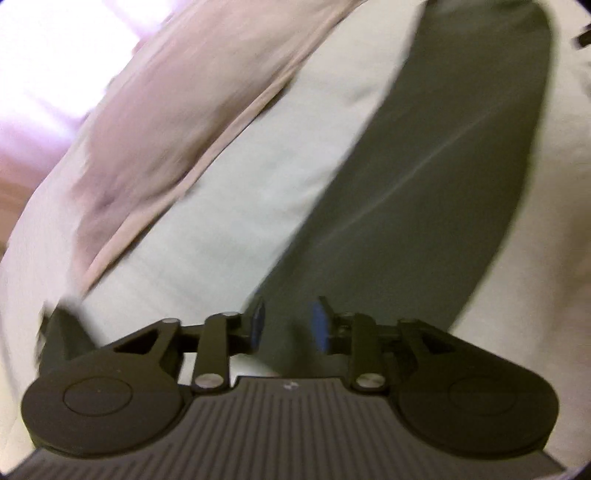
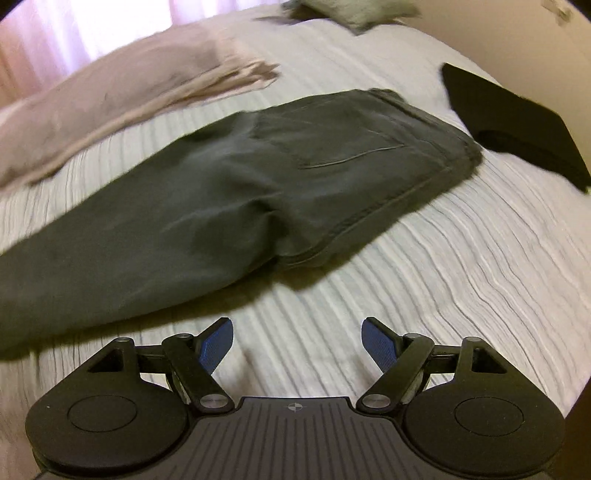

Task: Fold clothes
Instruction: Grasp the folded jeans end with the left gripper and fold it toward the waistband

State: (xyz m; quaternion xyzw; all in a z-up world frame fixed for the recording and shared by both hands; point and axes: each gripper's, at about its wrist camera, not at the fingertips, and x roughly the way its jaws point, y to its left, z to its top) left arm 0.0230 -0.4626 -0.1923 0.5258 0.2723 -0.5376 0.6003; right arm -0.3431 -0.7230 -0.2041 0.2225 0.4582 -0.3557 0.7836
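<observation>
Surface: bed covered by a pale ribbed bedspread [image 2: 461,258], a bright curtained window in the upper left of the right wrist view.

Item 1: dark grey trousers [image 2: 229,192], centre of the right wrist view. They lie flat, legs stacked one on the other, the waistband toward the upper right and the legs running off the lower left. In the left wrist view the same trousers [image 1: 424,177] run as one long dark band from the upper right toward the lower centre. Judgement: halved lengthwise but not folded across, so the crosswise folds are left.

Item 2: beige garment [image 2: 110,99], upper left, long and loosely spread, apparently unfolded.

Item 3: black folded item [image 2: 517,122], upper right, flat and squared.

Item 4: grey crumpled cloth [image 2: 354,11], top edge, too blurred to judge.

Left gripper [image 1: 290,325]: jaws at a narrow gap, holding nothing, over the trouser leg.

Right gripper [image 2: 297,343]: jaws wide, empty, over bare bedspread just below the trousers.
</observation>
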